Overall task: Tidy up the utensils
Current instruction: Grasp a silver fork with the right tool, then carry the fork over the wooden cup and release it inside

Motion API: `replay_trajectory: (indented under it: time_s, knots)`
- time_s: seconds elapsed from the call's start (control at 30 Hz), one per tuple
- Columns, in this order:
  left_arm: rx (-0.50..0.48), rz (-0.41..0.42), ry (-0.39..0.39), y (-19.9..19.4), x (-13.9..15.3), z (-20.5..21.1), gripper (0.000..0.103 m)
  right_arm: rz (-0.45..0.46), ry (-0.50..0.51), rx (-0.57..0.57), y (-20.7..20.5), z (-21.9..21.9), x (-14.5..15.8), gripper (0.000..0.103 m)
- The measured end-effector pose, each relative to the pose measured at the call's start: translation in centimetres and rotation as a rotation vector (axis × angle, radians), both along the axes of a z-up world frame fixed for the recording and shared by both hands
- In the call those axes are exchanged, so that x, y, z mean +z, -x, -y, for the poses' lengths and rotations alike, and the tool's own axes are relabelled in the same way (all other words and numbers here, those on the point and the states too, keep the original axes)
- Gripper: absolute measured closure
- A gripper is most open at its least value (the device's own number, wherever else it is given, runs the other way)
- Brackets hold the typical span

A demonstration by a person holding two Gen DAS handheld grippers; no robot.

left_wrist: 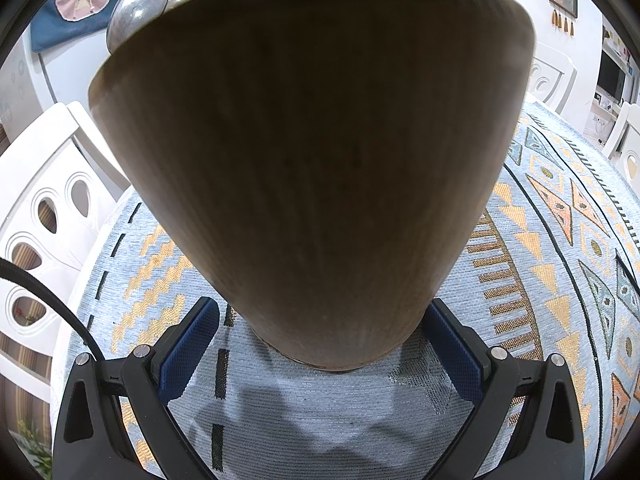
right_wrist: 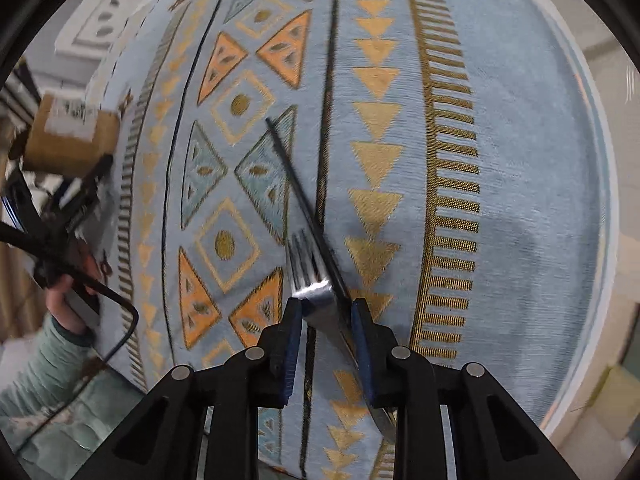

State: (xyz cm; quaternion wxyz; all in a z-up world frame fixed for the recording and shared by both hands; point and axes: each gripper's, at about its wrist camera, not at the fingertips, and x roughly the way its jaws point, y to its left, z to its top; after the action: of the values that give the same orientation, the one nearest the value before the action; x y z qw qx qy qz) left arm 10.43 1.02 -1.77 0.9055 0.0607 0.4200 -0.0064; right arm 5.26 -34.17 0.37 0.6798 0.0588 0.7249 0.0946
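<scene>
Setting: a round bench (right_wrist: 540, 160) covered by a pale blue woven cloth (left_wrist: 312, 412) patterned with gold and orange triangles, diamonds and dark stripes.
Left gripper (left_wrist: 320, 344): its jaws stand on either side of the narrow base of a wooden utensil holder (left_wrist: 312, 168). The blue pads sit right at the holder's sides at 7 and 5 o'clock. Whether they press on it I cannot tell.
Utensil holder: a tall, brown, flaring vessel that fills most of the left wrist view, standing on the cloth.
Spoon (left_wrist: 138, 4): a metal spoon bowl pokes above the holder's rim at 11 o'clock.
Right gripper (right_wrist: 326, 316): pointed steeply down at the cloth, jaws closed to a narrow gap and gripping a metal fork (right_wrist: 316, 284) by its neck.
Fork: tines point away towards 12 o'clock, just above or on the cloth; its handle runs back between the pads towards 5 o'clock.
Dark thin stick (right_wrist: 300, 196): lies slanted beside the fork, running from near the tines up towards 11 o'clock; what it is I cannot tell.
Person: a hand (right_wrist: 66, 300) and pale green sleeve (right_wrist: 40, 364) at 8 o'clock of the right wrist view, at the bench edge.
Background: white chairs (left_wrist: 44, 208) around the bench.
</scene>
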Motion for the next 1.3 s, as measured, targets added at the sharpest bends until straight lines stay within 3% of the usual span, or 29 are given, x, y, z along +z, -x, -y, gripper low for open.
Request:
replay_trajectory:
  time_s: [0.2,0.3,0.5,0.77,0.8,0.83,0.9,1.0,1.07,1.2,1.3]
  knots:
    - [0.000,-0.001,0.000,0.0,0.0,-0.1,0.000,0.010,0.032,0.069,0.2,-1.4,0.1,0.081]
    - [0.000,-0.001,0.000,0.0,0.0,-0.1,0.000,0.000,-0.005,0.091,0.3,-2.6,0.0,0.087]
    - [0.000,-0.001,0.000,-0.1,0.0,-0.1,0.000,-0.041,-0.008,0.094,-0.5,-3.0,-1.8,0.087]
    - [0.000,-0.001,-0.001,-0.1,0.0,-0.1,0.000,-0.004,0.117,0.198,-0.7,-6.8,-2.0,0.087]
    - [0.000,-0.001,0.000,-0.1,0.1,-0.1,0.000,0.013,0.137,0.205,-0.6,-7.2,-1.9,0.088]
    - [0.000,-0.001,-0.001,-0.1,0.0,0.0,0.000,0.030,0.147,0.209,-0.5,-7.5,-1.7,0.099]
    - [0.000,-0.001,-0.001,-0.1,0.0,-0.1,0.000,0.061,0.147,0.200,-0.5,-8.2,-1.3,0.100]
    - [0.000,-0.001,-0.002,-0.2,0.0,-0.1,0.000,0.096,0.078,0.136,-1.2,-8.3,0.0,0.100]
    - [0.000,-0.002,-0.004,-0.2,0.1,0.0,0.000,0.138,-0.027,0.082,-2.0,-8.1,1.7,0.101]
    - [-0.001,-0.002,-0.003,-0.2,0.2,0.1,0.000,0.286,-0.263,0.009,-3.0,-7.7,5.9,0.101]
    - [-0.001,-0.002,-0.004,-0.2,0.2,0.1,0.000,0.385,-0.377,-0.007,-3.0,-8.1,8.1,0.100]
